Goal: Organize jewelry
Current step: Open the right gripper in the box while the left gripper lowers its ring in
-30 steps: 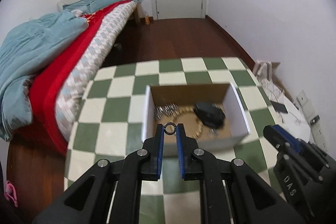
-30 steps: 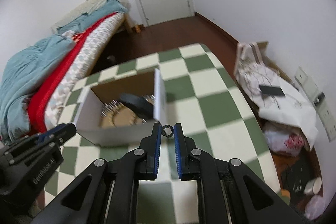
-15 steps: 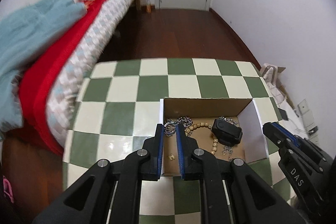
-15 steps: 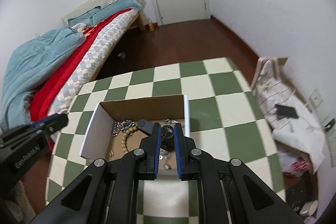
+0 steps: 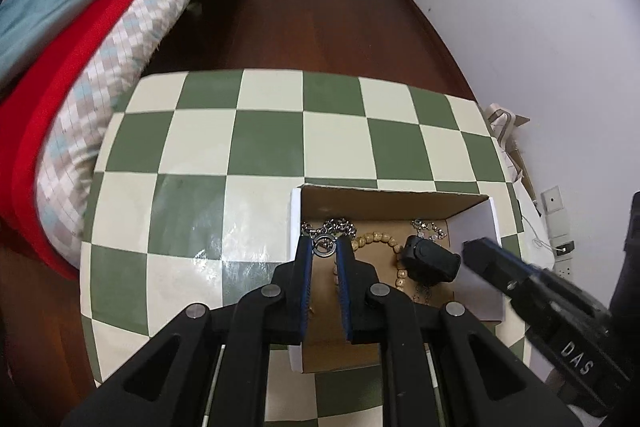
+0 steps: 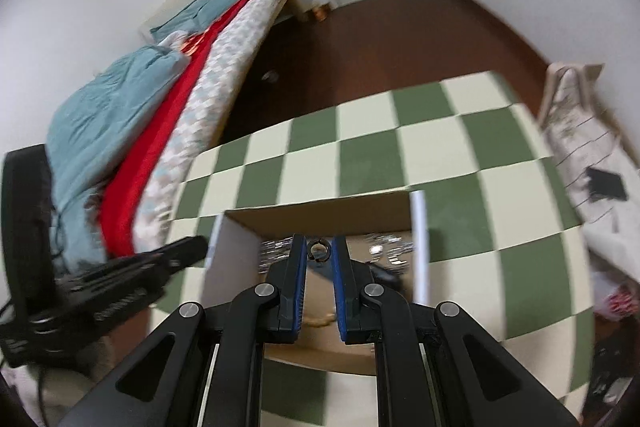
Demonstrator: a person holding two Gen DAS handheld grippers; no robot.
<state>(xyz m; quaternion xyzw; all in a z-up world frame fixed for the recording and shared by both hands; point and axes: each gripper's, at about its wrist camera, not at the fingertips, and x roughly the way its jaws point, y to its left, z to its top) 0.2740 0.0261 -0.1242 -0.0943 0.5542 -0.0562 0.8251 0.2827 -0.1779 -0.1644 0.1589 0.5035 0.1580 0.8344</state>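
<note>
Right now a big table (image 5: 200,147) with green and white squares holds an open cardboard box (image 5: 394,201). Inside the box lie a silver chain (image 5: 340,225), a string of tan beads (image 5: 378,239) and a small black thing (image 5: 430,261). Over the box, the left gripper (image 5: 325,247) pinches a small silver ring (image 5: 324,249). Beside it, the right gripper (image 6: 319,250) pinches a small dark ring (image 6: 319,251).
</note>
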